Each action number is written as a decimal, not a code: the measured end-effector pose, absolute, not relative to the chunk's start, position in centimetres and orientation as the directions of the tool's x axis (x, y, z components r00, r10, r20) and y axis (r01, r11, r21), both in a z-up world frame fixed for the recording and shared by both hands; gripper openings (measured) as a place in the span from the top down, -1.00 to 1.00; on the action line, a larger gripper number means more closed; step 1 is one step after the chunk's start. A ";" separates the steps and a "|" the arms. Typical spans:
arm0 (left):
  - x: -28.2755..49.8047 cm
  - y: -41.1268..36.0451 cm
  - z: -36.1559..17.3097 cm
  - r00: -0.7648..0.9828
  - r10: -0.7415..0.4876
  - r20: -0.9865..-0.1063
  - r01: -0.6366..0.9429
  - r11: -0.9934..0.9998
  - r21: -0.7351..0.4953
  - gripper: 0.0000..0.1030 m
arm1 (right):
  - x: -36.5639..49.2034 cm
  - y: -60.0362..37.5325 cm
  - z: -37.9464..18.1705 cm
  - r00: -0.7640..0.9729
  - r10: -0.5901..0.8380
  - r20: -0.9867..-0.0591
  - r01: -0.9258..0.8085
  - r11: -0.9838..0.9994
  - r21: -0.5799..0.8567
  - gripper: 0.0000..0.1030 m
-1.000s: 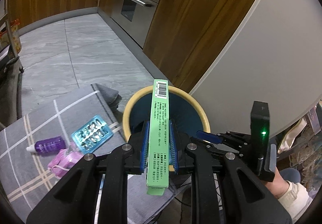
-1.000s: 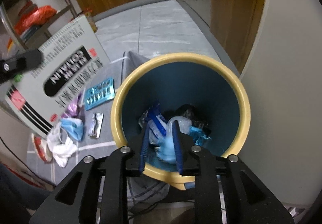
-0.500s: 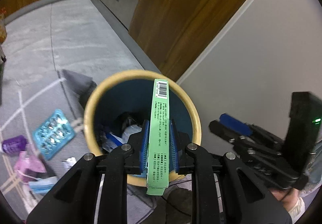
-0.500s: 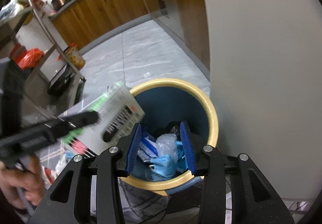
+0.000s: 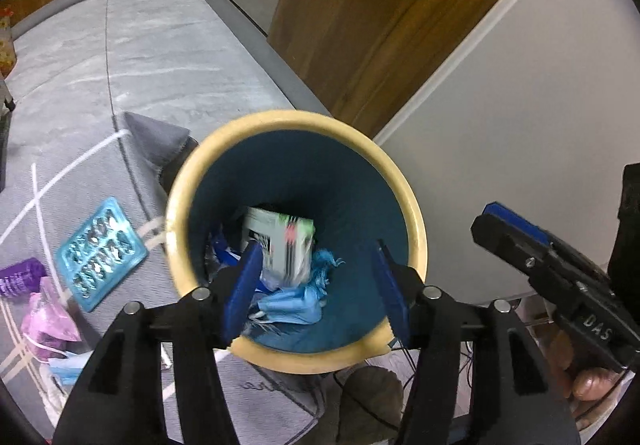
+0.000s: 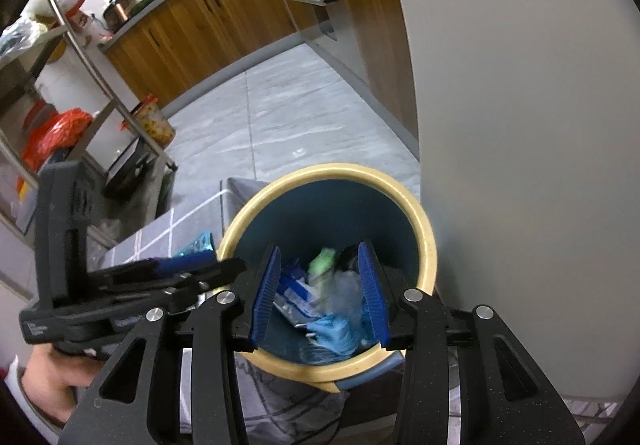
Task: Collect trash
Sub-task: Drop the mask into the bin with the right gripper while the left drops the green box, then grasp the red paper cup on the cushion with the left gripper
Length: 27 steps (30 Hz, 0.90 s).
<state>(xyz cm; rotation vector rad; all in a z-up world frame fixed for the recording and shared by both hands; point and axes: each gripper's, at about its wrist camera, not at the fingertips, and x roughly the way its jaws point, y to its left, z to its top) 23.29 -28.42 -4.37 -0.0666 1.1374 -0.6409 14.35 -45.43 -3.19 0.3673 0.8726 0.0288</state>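
A blue bin with a yellow rim (image 5: 412, 205) (image 6: 428, 241) stands by the wall. The green and white box (image 5: 282, 245) lies inside it on blue masks and wrappers; it shows blurred in the right wrist view (image 6: 322, 263). My left gripper (image 5: 316, 285) is open and empty just above the bin's near rim. My right gripper (image 6: 320, 287) is open and empty over the bin. On the grey cloth (image 5: 80, 181) left of the bin lie a teal blister tray (image 5: 100, 247), a purple bottle (image 5: 20, 277), a pink mask (image 5: 46, 321) and a blue mask (image 5: 66, 367).
A white wall (image 5: 520, 125) stands right behind the bin. Wooden cabinets (image 5: 380, 5) and an oven line the grey tile floor (image 5: 140, 45). A metal rack (image 6: 80, 57) with bags stands at the left. Cables lie under the bin.
My left gripper has opened and the green box has dropped into the bin. My right gripper has opened a little wider and drawn back from the bin.
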 end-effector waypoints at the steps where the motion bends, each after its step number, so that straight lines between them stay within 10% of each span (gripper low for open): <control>1: 23.3 -28.1 -4.1 0.266 -0.507 -0.820 0.438 0.821 -0.366 -0.14 | 14.4 -45.3 -3.2 0.645 0.175 -0.744 0.121 0.938 0.326 0.17; 27: 21.5 -9.4 -0.6 0.413 -0.382 -0.827 0.283 0.917 -0.283 -0.46 | 16.7 -37.5 -3.5 0.580 0.289 -0.762 -0.056 0.947 0.317 -0.12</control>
